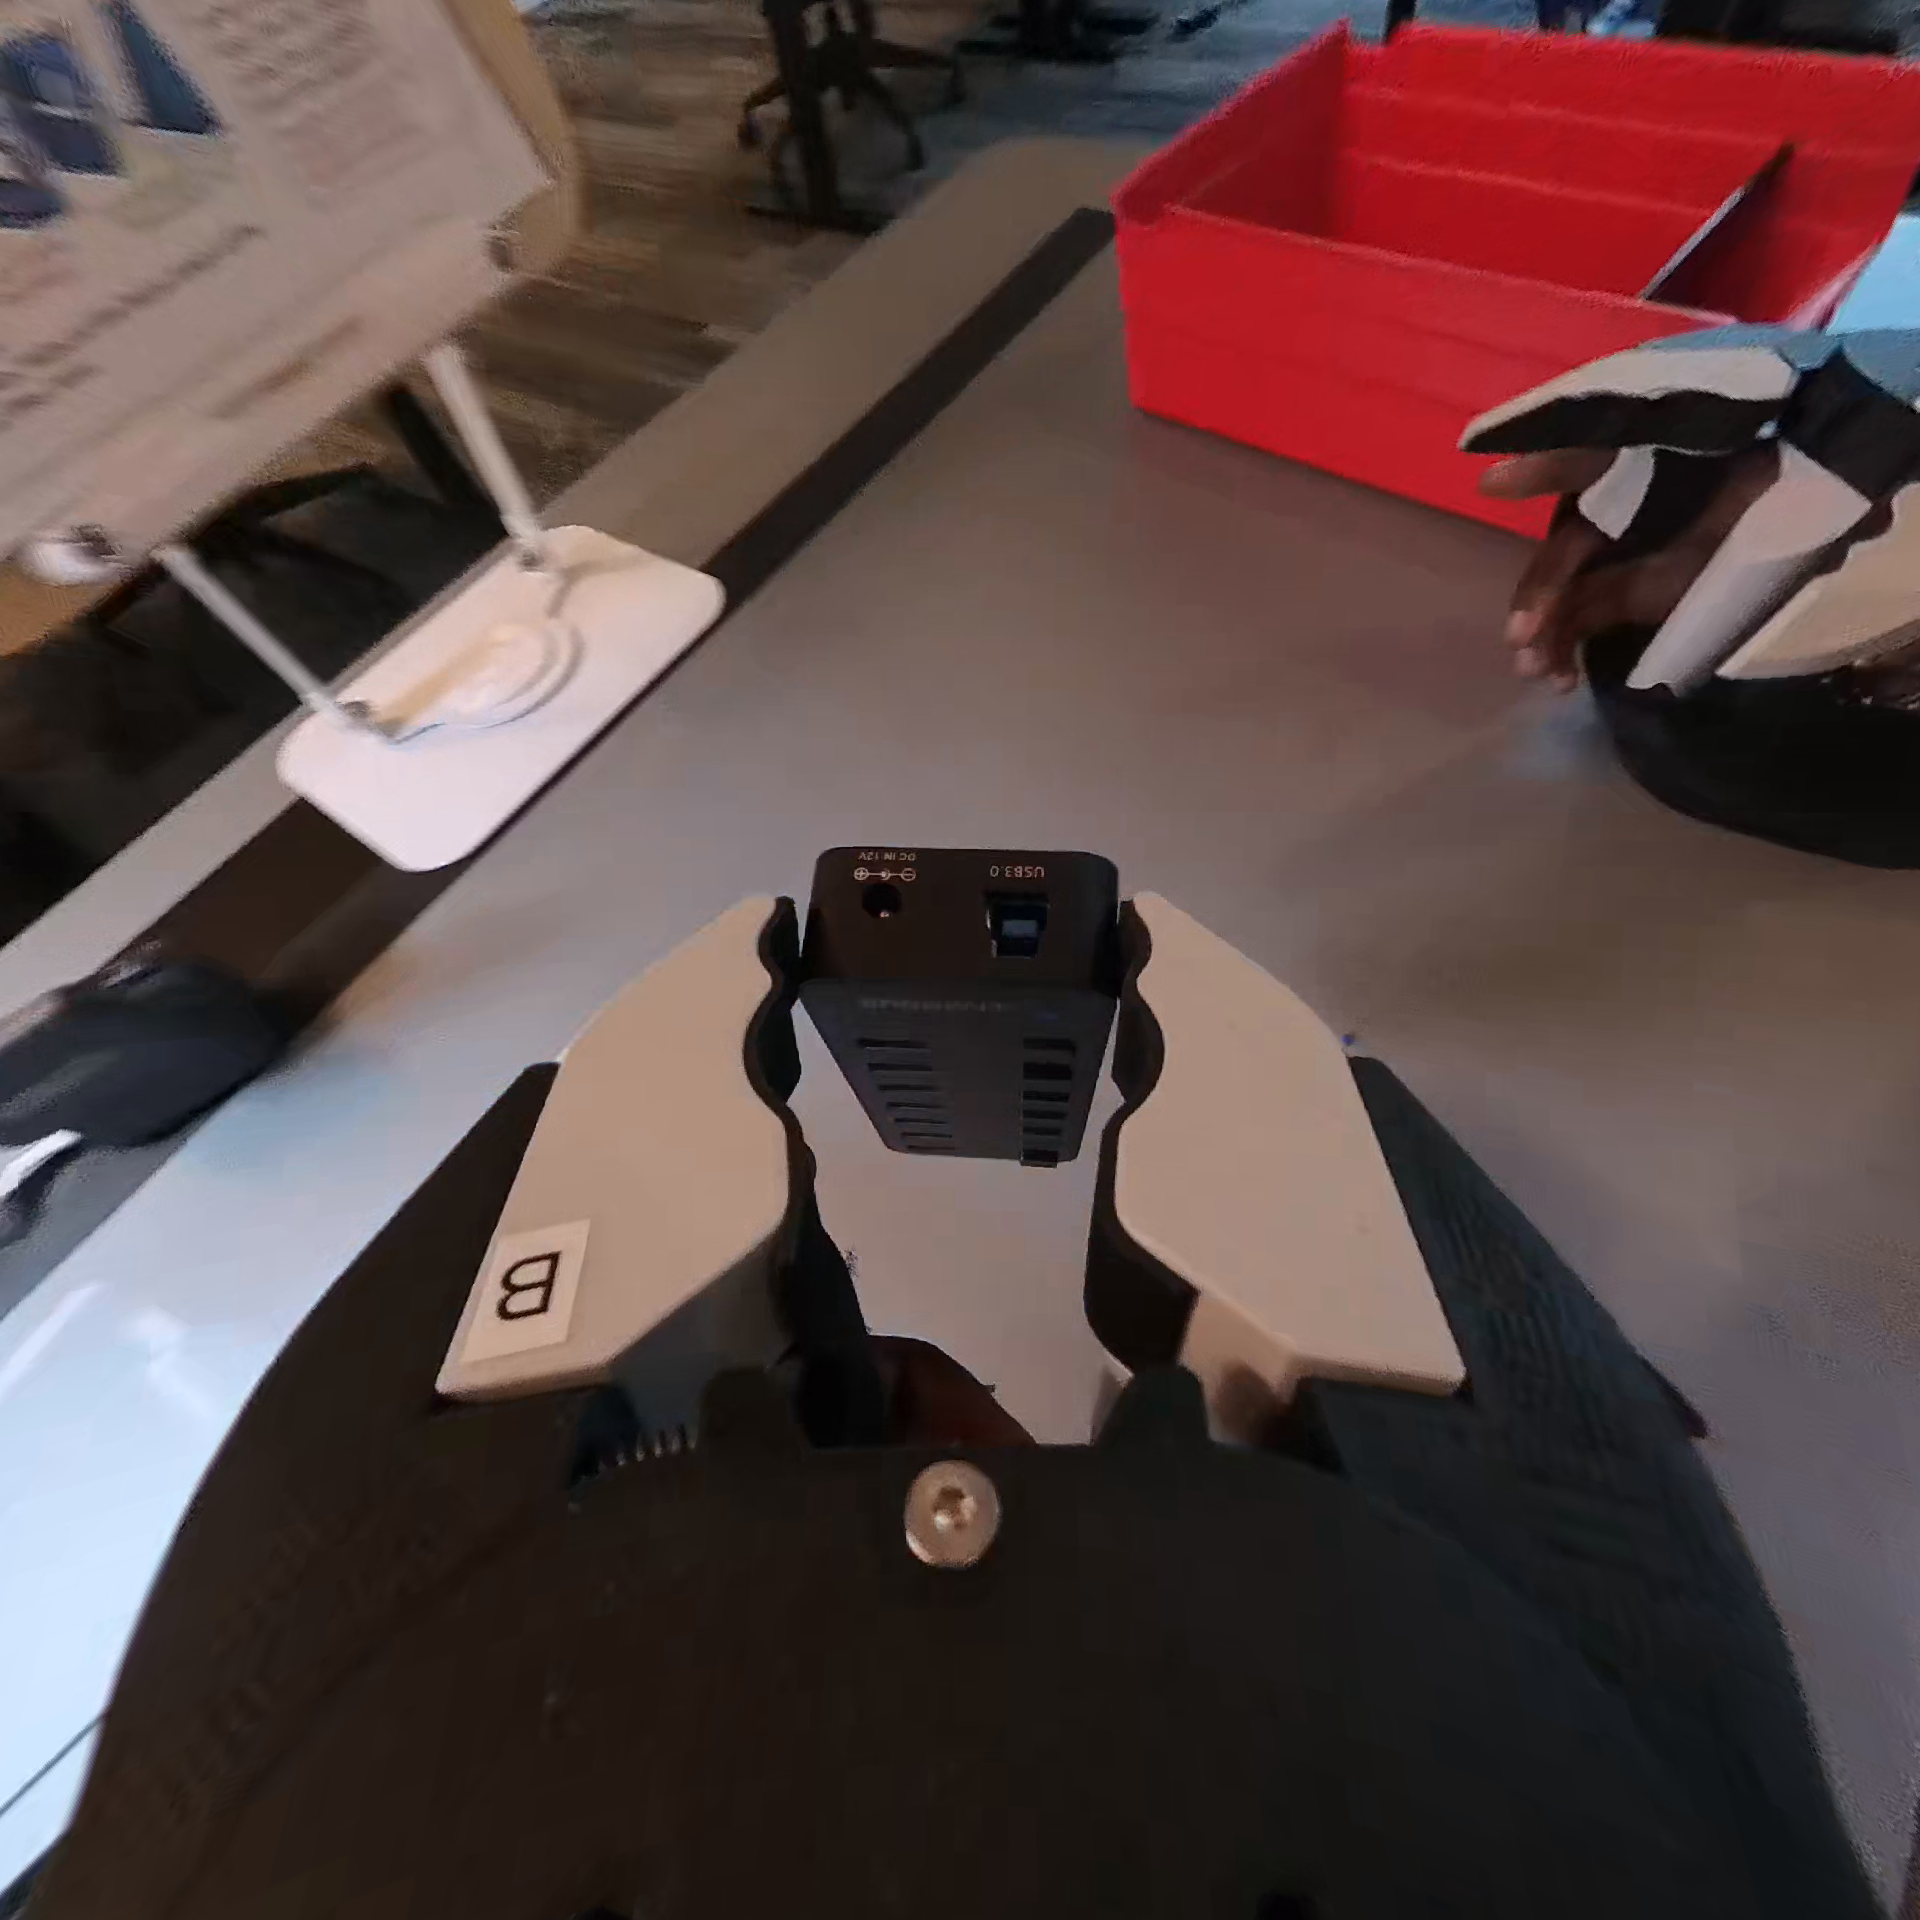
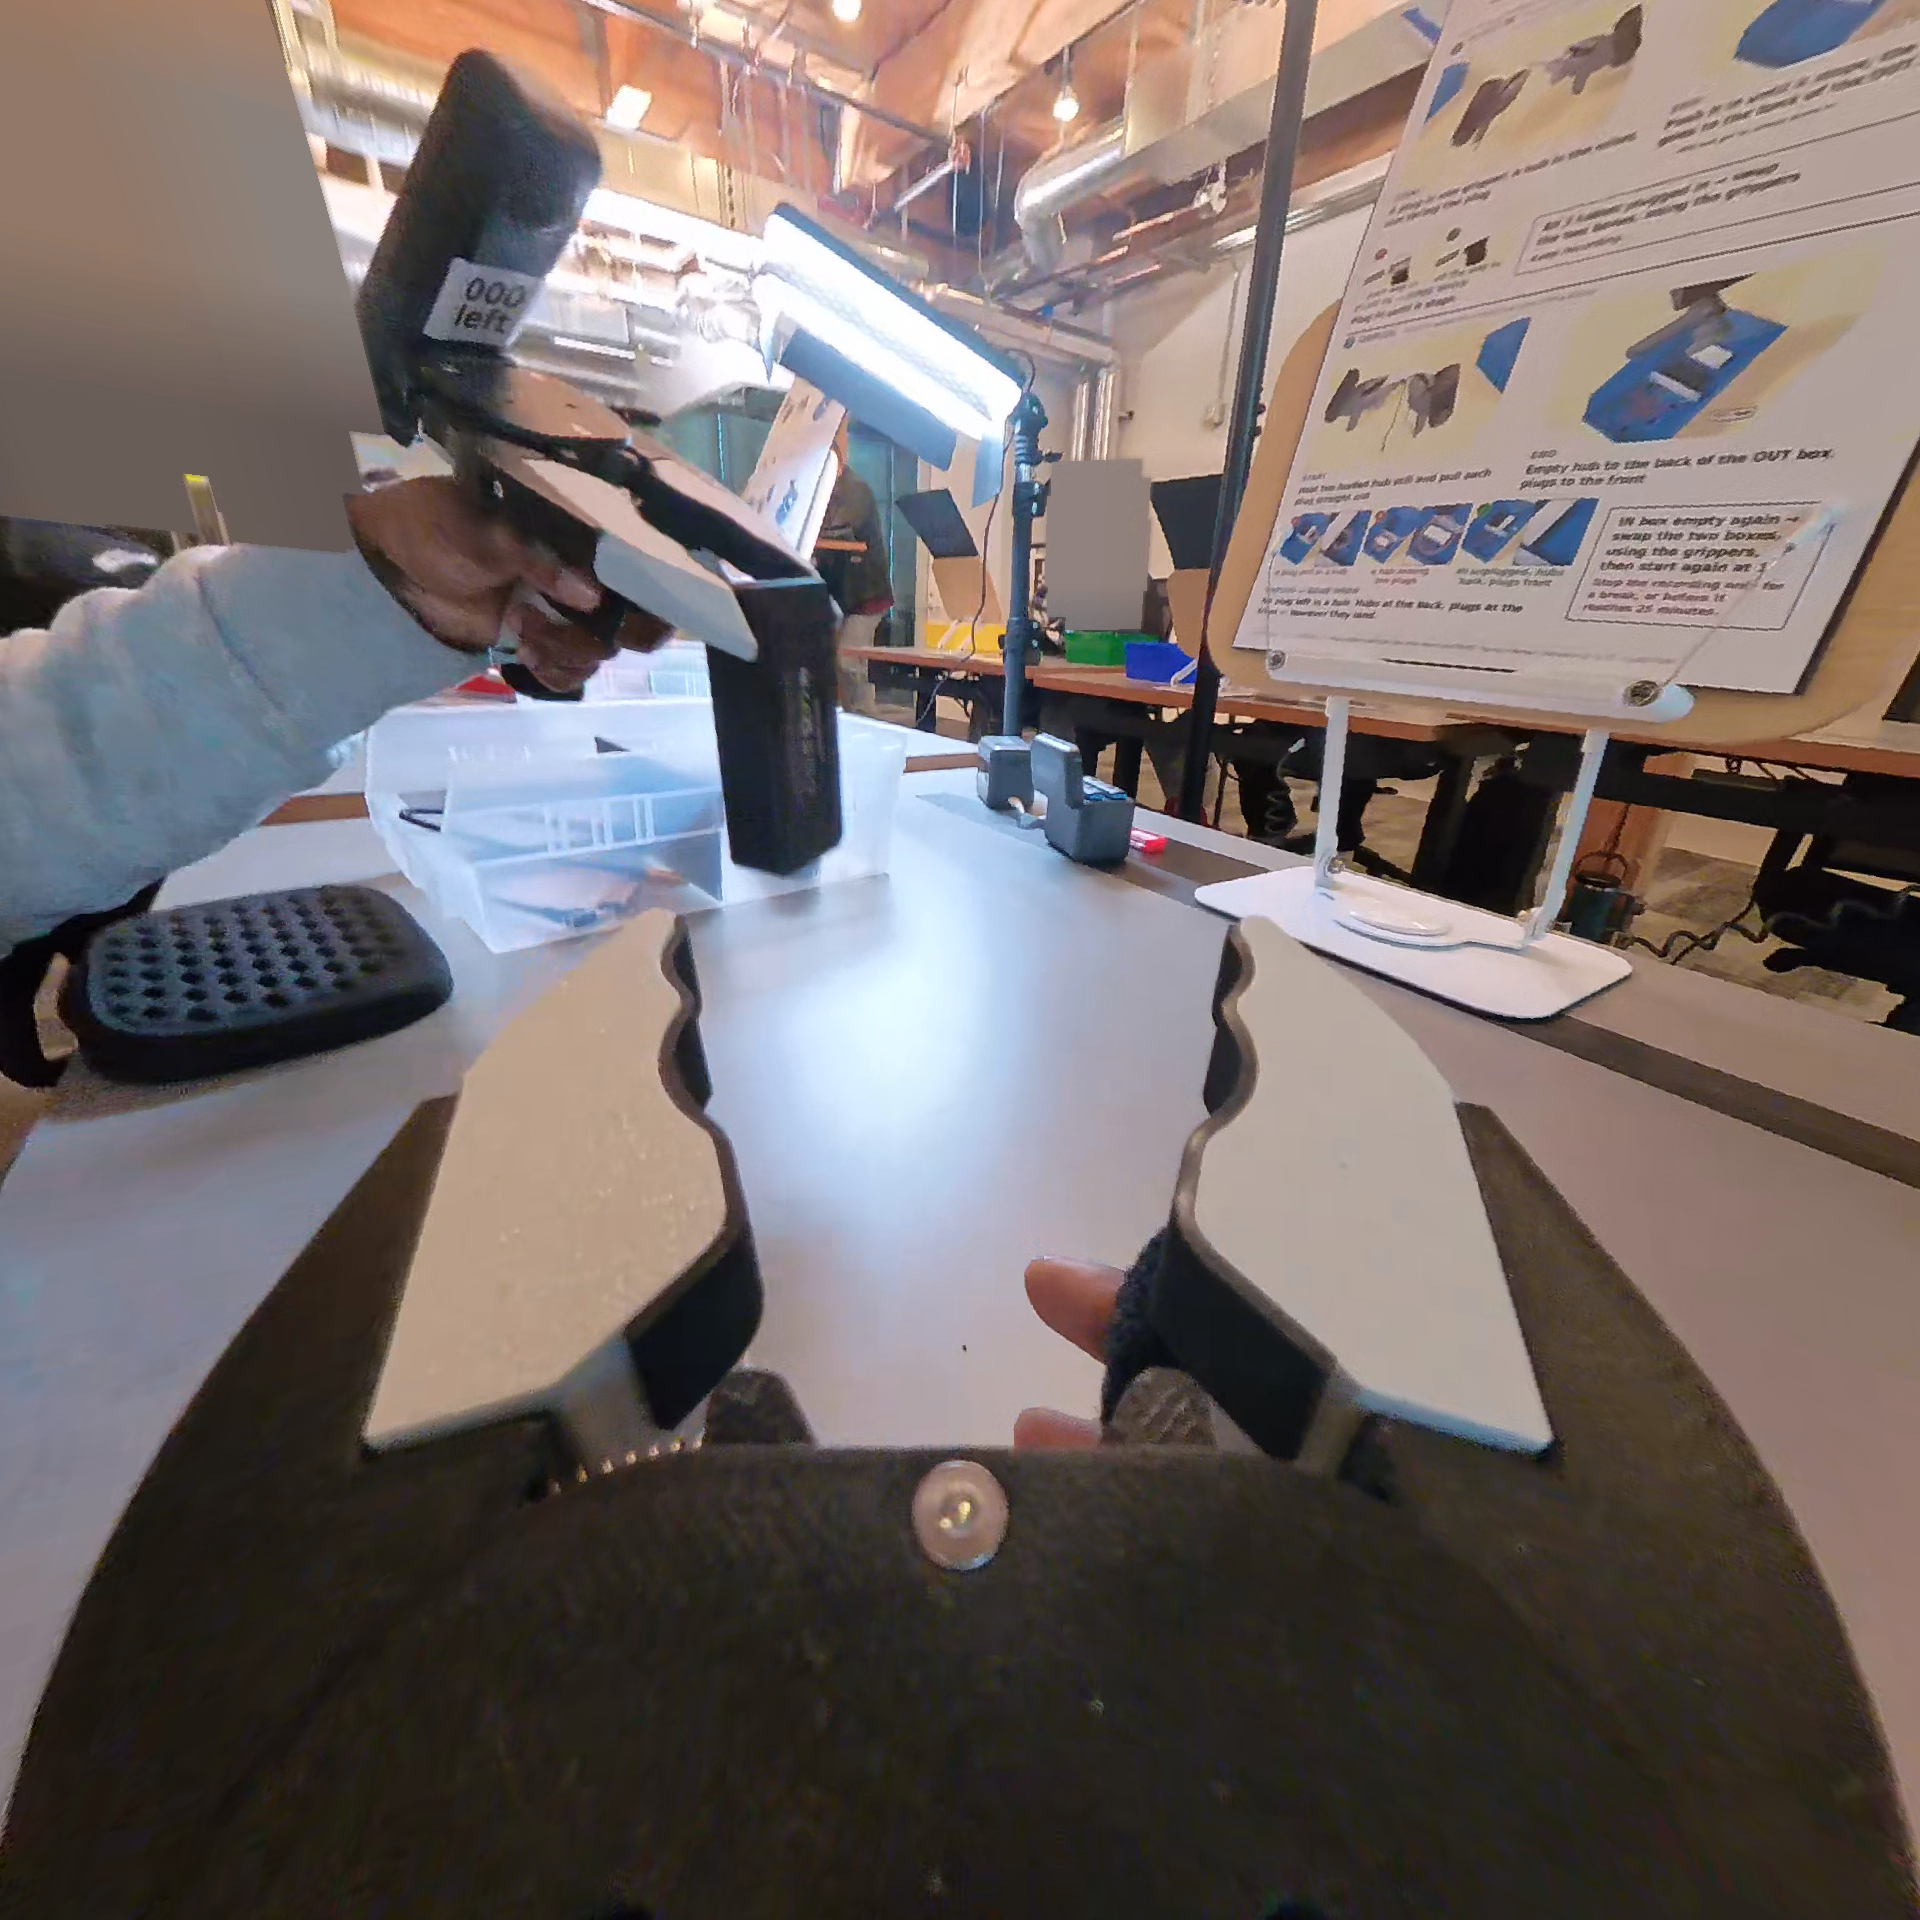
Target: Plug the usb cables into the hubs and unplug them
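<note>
Left gripper is pinching the black hub across its narrow sides, jaws clamped near one end, so the end face with the round power socket and the blue port looks away from the camera and stays unobstructed. From the right wrist view the same hub hangs roughly upright, free end down, lifted clear of the grey table, just in front of the clear plastic box. Gripping it on the flanks leaves the slotted port face open, which I read as the point: a plug can come in without hitting a finger. Right gripper is empty, jaws spread wide, low over the table and aimed toward the hub; nothing between the fingers but bare tabletop. No usb cable is clearly visible in either view; dark and blue bits inside the clear box might be cables, too blurred to call. Red bin sits at the far right of the table with a dark divider, and the part in view holds nothing. Instruction sheet on a white stand is parked off to the right, out of the working lane. Perforated black pad lies under the left forearm. My guess: hub staged, right side needs a plug next.
</note>
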`<state>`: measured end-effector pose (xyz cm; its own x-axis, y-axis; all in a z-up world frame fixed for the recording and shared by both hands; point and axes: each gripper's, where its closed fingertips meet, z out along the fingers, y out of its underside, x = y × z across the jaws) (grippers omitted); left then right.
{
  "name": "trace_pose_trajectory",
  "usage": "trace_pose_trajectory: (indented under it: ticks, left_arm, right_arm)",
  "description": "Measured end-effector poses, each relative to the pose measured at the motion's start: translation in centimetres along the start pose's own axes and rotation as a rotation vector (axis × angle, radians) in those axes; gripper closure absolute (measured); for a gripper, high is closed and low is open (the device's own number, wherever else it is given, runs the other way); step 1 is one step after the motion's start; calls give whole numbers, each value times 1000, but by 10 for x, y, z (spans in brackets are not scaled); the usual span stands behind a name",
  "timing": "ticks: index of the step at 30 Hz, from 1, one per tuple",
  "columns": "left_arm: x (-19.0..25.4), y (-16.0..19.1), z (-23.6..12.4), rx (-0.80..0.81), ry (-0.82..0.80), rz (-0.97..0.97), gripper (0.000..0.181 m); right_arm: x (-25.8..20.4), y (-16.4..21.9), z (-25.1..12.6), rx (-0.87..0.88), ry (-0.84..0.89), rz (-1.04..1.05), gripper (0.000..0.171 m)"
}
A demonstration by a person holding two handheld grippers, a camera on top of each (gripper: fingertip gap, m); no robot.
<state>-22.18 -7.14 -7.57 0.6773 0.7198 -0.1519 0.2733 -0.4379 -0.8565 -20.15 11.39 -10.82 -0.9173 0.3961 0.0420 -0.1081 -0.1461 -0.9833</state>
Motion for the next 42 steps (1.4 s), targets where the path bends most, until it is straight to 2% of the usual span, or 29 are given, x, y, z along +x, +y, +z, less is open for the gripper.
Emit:
trace_pose_trajectory:
  ticks: [5,10,13,17,19,22,24,28,31,33,34,36,42]
  left_arm:
    - [62,13,68,-20,135,7,123]
    - [84,23,95,-1,172,5,123]
    - [84,23,94,25,177,-19,122]
    - [83,25,90,56,198,-48,110]
    - [77,22,83,94,207,-91,93]
    - [56,5,58,279,154,-172,89]
    - [35,1,39,431,72,-224,88]
    - [-1,22,23,615,-102,-334,93]
    - [-13,33,28,586,-178,-299,96]
    - [-9,33,31,583,-164,-277,96]
    - [-6,34,33,577,-161,-267,97]
    - [0,35,36,557,-156,-230,97]
    - [1,33,34,564,-145,-230,97]
  right_arm:
    - [0,2,-1,-10,1,-13,79]
    - [0,2,-1,-13,2,-18,82]
    - [0,3,0,-19,-2,-17,83]
    - [-2,5,2,-24,-14,4,88]
    - [-2,8,5,-39,-22,19,90]
    - [-4,17,15,-109,-16,50,96]
    - [-15,29,26,-222,-36,80,98]
    - [-29,58,60,-462,50,138,94]
    - [-31,75,82,-522,150,107,102]
    - [-26,77,89,-532,194,-3,135]
    - [-17,74,88,-530,258,-43,142]
    - [-6,68,83,-528,282,-95,143]
    - [25,38,54,-403,185,-15,143]
